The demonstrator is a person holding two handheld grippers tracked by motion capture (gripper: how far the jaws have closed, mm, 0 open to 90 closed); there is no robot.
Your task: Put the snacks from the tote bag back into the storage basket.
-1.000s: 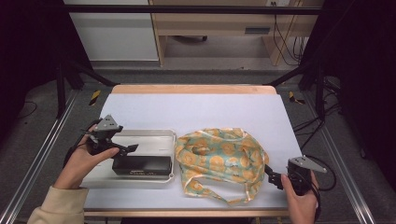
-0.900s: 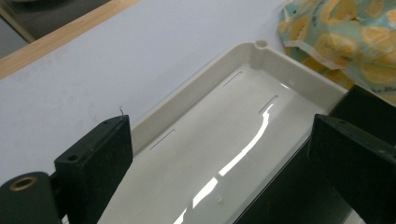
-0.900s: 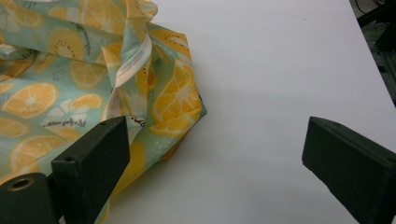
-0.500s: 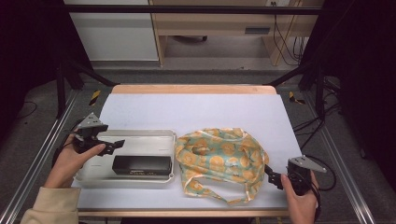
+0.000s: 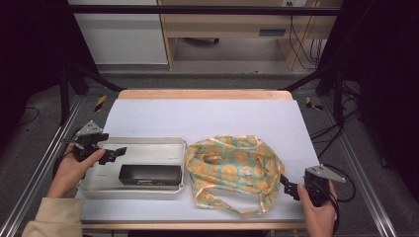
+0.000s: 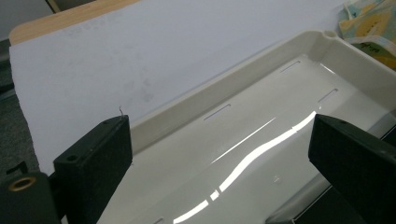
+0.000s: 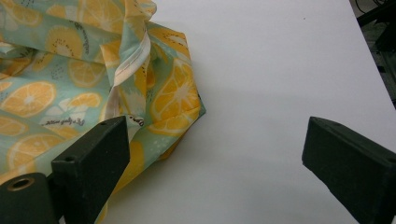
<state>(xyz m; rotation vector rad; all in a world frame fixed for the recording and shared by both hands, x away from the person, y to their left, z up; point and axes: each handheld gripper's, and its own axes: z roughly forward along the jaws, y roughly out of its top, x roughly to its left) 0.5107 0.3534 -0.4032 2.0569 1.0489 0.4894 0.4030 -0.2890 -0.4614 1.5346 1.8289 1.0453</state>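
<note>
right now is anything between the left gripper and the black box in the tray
Nothing visible stands in the way. The left gripper, jaws open, hangs over the far left part of the tray, and the black box lies nearer the front rim, with only bare tray floor between them. The fruit-print bag sits to the tray's right.

small printed script on fruit-print bag [image 7: 63, 122] — too blurred to read
</note>
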